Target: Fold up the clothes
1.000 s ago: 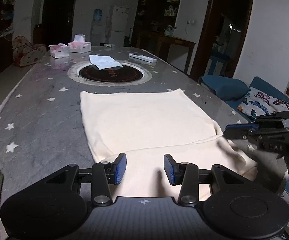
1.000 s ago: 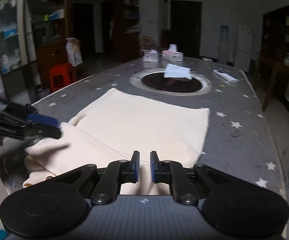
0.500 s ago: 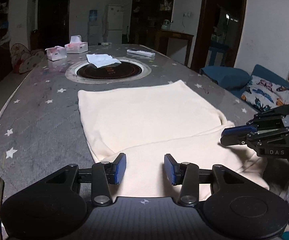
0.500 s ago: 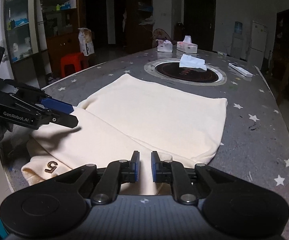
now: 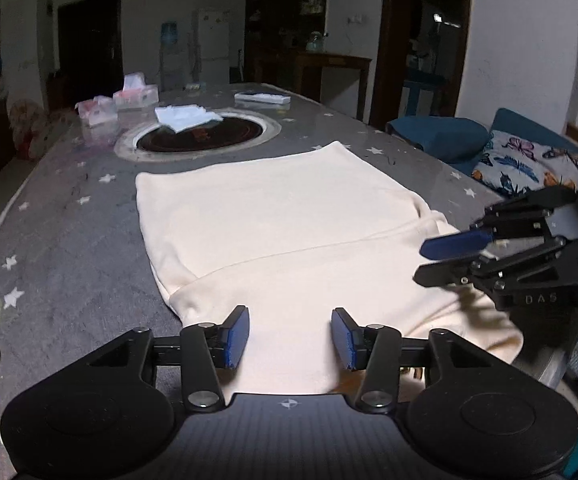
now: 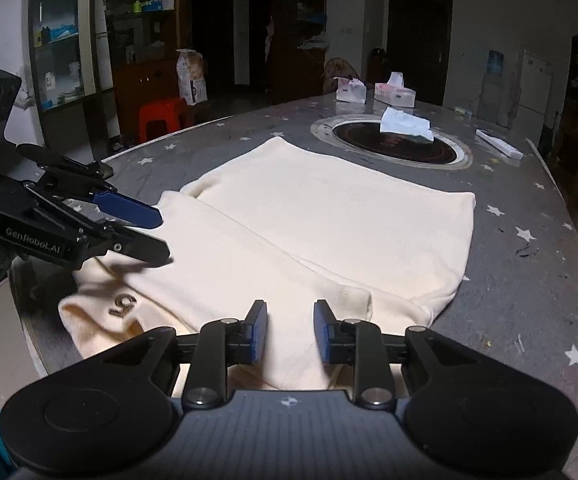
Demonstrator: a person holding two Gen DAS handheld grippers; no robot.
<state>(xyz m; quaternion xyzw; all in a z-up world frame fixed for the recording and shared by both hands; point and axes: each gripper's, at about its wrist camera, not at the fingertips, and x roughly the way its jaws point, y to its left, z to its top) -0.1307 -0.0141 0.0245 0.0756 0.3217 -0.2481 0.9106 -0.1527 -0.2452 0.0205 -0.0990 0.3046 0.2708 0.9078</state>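
- Garment is lying partly folded on the desk.
- Left tongs and right tongs have just been opening, gripping nothing.
- Pinching both near corners evenly looks wise.

I see a soft, matt cream cloth garment on a glossy grey star-printed table, and crumpled white tissue beyond.

Dim room, white walls, dark wooden doors, glass-fronted shelves, red stool, blue sofa
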